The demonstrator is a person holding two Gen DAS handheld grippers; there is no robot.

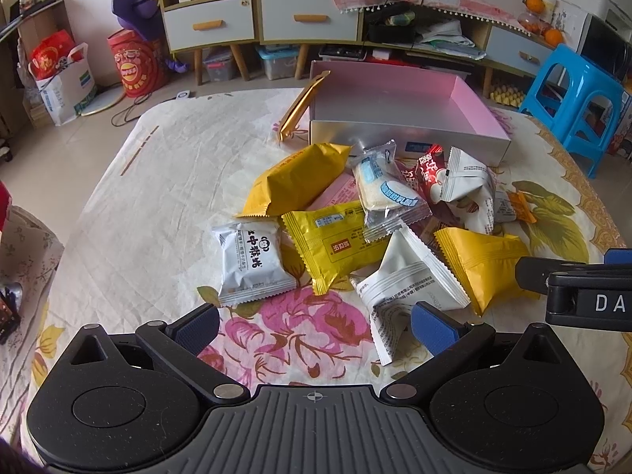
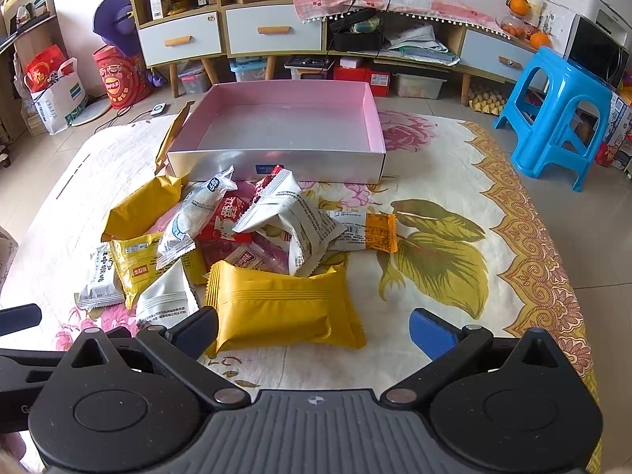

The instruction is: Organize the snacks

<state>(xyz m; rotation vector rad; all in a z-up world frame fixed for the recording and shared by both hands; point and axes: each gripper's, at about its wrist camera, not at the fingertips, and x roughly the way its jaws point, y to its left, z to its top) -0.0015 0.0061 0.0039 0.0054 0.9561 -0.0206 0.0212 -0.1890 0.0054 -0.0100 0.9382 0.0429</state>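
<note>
facing snack pile (image 1: 355, 221); orange packet (image 2: 381, 233) clearer from right wrist

- Snack pile (image 2: 221, 237): lies on the cloth-covered table (image 2: 434, 316), directly before the open box (image 2: 276, 154).
- Open box: stands behind the pile, with nothing inside.
- Flat packet (image 2: 173, 138): leans against the box's left wall.
- Stool (image 2: 553, 118): stands on the floor, right of the table.
- Cabinet (image 2: 272, 31): stands behind the table.

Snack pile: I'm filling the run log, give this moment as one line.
stage: not started | pink box: empty | snack pile: on cloth before box | left tongs: open | right tongs: open, at yellow packet
</note>
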